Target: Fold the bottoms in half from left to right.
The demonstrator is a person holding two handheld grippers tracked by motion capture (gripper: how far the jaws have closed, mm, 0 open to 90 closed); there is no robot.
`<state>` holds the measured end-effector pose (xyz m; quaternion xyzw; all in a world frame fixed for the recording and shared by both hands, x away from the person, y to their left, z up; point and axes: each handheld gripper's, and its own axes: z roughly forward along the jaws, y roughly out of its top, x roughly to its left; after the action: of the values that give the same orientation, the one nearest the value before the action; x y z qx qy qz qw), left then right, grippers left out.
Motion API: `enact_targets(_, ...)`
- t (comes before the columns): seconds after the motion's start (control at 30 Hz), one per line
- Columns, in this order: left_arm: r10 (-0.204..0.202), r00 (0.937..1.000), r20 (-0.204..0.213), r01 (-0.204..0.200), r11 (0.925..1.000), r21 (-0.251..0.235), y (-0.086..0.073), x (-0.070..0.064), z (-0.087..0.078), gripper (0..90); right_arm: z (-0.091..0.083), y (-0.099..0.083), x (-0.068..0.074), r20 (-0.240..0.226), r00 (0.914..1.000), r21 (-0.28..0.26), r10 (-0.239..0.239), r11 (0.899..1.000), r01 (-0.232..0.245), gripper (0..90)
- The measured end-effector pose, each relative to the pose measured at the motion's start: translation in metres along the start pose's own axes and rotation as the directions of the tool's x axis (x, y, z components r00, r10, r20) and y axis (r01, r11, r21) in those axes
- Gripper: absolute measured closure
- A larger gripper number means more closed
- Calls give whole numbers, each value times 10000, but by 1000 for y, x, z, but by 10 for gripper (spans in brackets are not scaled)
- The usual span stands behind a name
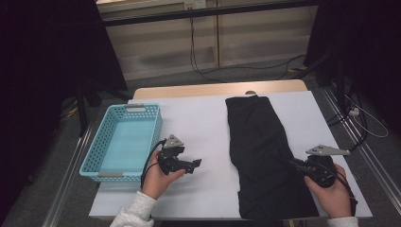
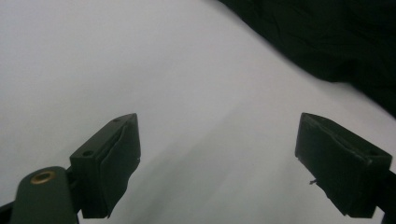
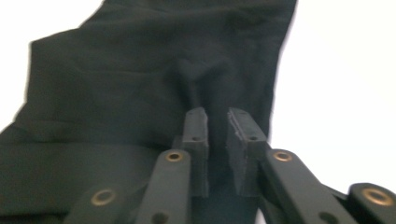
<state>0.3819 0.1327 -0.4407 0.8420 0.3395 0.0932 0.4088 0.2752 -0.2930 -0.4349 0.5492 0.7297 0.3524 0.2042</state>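
A long black cloth (image 1: 257, 151) lies flat on the white table top (image 1: 198, 123), right of the middle, reaching from the far edge to the near edge. My right gripper (image 1: 293, 163) is at the cloth's right edge near the front. In the right gripper view its jaws (image 3: 217, 114) are shut on a puckered fold of the black cloth (image 3: 140, 84). My left gripper (image 1: 196, 163) is held just above the bare table, left of the cloth, pointing toward it. Its jaws (image 2: 215, 128) stand wide open with nothing between them, and the black cloth (image 2: 336, 37) lies beyond at the upper right.
A light blue plastic basket (image 1: 90, 163) with nothing in it stands on the table's left edge, beside my left hand. Bare white table lies between the basket and the cloth. Black stands and cables (image 1: 359, 113) flank the table on the floor.
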Motion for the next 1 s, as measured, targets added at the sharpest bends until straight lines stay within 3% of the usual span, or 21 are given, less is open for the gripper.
enact_targets(0.1,-16,10000,-7,16,10000,-26,0,0,0,141,1,3,12,-680,9974,-126,-225,9997,217,725)
enact_targets(0.23,-32,10000,36,32,10000,21,0,-1,0,141,13,2,32,-1358,9893,246,-534,9981,573,685)
enact_targets(0.57,14,10000,-29,-14,10000,-17,0,0,-1,141,16,-2,52,-1927,9773,311,-875,9950,952,609)
enact_targets(0.63,21,10000,-30,-21,10000,-20,0,0,-1,141,17,-4,55,-2121,9718,387,-1029,9928,1136,628)
enact_targets(0.7,-58,10000,-2,58,10000,-16,0,0,-2,141,20,-6,61,-2466,9597,681,-1347,9854,1558,663)
enact_targets(0.8,-13,10000,-47,13,10000,-48,1,1,-3,140,25,-10,69,-2361,9514,978,-1976,9693,2255,757)
enact_targets(0.87,-80,9999,-65,80,9999,-79,0,1,-3,140,26,-10,68,-2532,9438,862,-2126,9667,2409,873)
enact_targets(1.0,-40,10000,-10,40,10000,1,0,2,-3,140,24,-11,65,-2643,9382,812,-2235,9642,2526,900)
